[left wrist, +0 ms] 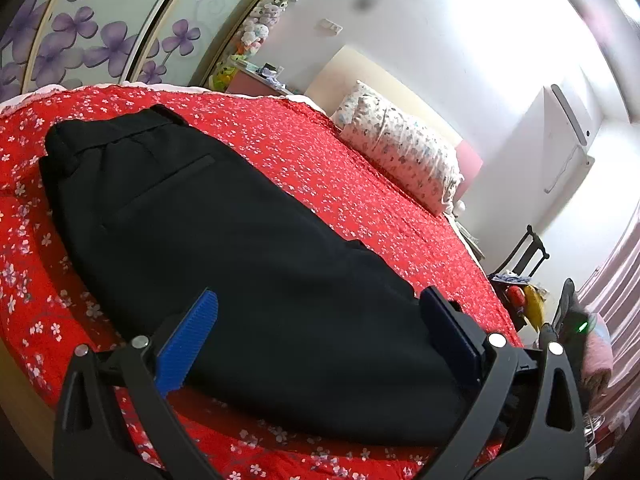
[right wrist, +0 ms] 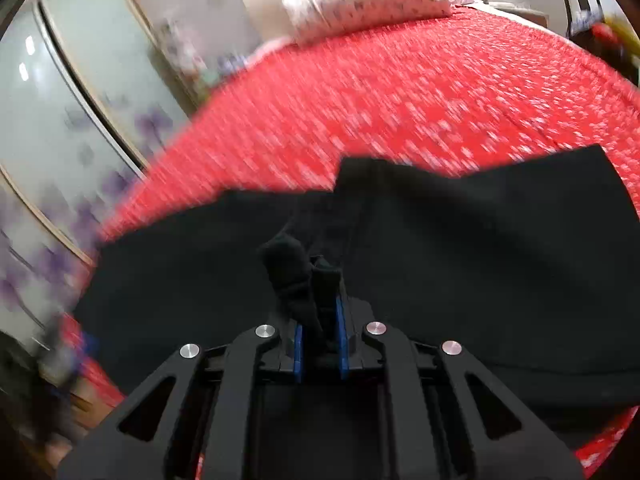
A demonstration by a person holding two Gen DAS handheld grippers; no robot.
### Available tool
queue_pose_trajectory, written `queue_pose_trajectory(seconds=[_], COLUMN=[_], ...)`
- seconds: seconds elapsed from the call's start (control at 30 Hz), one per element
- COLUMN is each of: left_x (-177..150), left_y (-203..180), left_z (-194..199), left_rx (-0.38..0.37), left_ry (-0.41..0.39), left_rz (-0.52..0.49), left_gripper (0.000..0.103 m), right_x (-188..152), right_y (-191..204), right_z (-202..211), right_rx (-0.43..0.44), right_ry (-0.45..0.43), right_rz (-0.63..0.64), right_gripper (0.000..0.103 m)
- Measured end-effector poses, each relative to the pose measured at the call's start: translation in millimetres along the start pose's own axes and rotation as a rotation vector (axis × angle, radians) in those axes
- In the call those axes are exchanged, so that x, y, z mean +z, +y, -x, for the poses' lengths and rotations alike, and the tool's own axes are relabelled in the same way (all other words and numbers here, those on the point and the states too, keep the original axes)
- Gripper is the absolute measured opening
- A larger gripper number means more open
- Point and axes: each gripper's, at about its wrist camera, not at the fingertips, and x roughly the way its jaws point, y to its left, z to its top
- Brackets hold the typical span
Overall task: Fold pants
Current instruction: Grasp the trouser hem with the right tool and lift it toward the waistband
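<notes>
While the black pants (left wrist: 224,240) lie flat on the red flowered bedspread (left wrist: 360,184), both tongs hang over them near the bed's edge.

Pants: laid lengthwise, waistband (left wrist: 80,136) at the far end toward the wardrobe, a slit back pocket (left wrist: 160,188) facing up, legs running back toward the left camera. In the right wrist view the same pants (right wrist: 480,260) spread across the lower half of the picture, with a bunched ridge of cloth rising at the middle.

Left gripper (left wrist: 320,332): spread wide, one blue ribbed pad (left wrist: 188,344) on either side of the leg end; nothing sits between the pads, and the cloth passes under them.

Right gripper (right wrist: 319,332): drawn narrow, its blue pads (right wrist: 298,354) pinched on a fold of the black cloth, which stands up in a twisted peak just past the tips. This view is smeared with blur.

Surroundings: a flower-print pillow (left wrist: 400,148) at the head of the bed; a wardrobe with purple-flower sliding doors (left wrist: 100,36) beyond the far side; a white wall (left wrist: 440,32) behind the pillow; a dark chair (left wrist: 524,252) beside the bed on the right.
</notes>
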Motion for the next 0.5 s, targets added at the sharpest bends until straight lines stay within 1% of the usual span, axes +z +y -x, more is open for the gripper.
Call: queue_pose_trajectory(seconds=[0.03,0.1,0.13,0.17,0.2,0.23,0.27,0.3,0.4,0.5], left_x=[0,0,1,1,1,1,1,1,1,1], left_y=[0,1,1,1,1,2,2,2,3,4], left_z=[0,-2,-2,-3,-3,-3,-2,-2,0,-4], left_rx=[0.0,-0.001,-0.001,-0.001,0.0,0.0,0.0,0.001,0.003,0.002], left_ry=[0.001,0.006,0.008,0.008,0.009,0.01,0.009,0.007,-0.003,0.01], left_rz=[0.002,0.007,0.01,0.012,0.014,0.014,0.014,0.014,0.017,0.031], left_gripper=[0.101,0.101,0.101,0.101,0.101,0.101,0.101,0.101,0.101,0.101], right_x=[3,3,-2,-10,-16,-26,-29,-32,-22,-22], right_y=[8,35,46,56,61,65,64,62,55,66], right_z=[5,4,0,-8,-20,-36,-43,-43,-27,-24], right_rx=[0.019,0.043,0.056,0.05,0.022,-0.028,-0.043,-0.041,0.022,0.047], right_ry=[-0.023,-0.03,-0.01,0.022,0.068,0.123,0.136,0.12,0.048,0.032], right_rz=[0.015,0.066,0.102,0.14,0.183,0.226,0.231,0.221,0.123,0.139], right_gripper=[0.013,0.013,0.013,0.013,0.013,0.013,0.013,0.013,0.013,0.013])
